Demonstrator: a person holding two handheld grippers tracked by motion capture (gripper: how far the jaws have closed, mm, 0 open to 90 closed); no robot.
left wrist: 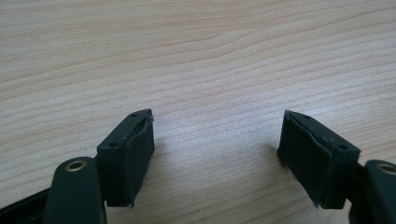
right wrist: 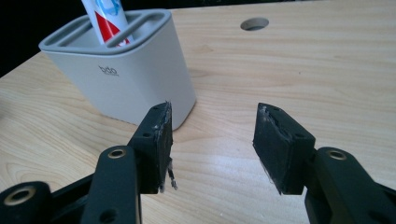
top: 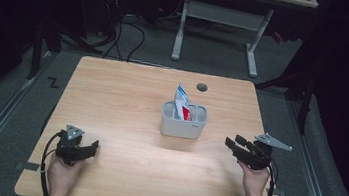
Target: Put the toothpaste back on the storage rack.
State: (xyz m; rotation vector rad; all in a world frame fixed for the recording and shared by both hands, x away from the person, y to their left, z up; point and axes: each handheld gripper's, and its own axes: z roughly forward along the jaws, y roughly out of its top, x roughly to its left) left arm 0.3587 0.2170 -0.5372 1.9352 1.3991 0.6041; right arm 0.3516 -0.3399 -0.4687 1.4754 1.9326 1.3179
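Bare wood around grey holder [top: 183,123]

One counter [top: 127,97] with one round hole [top: 202,87], one grey holder [top: 182,125] with one red-white-blue tube [top: 181,101] in it, two grippers: left gripper [top: 89,148], right gripper [top: 235,144], and two hands.
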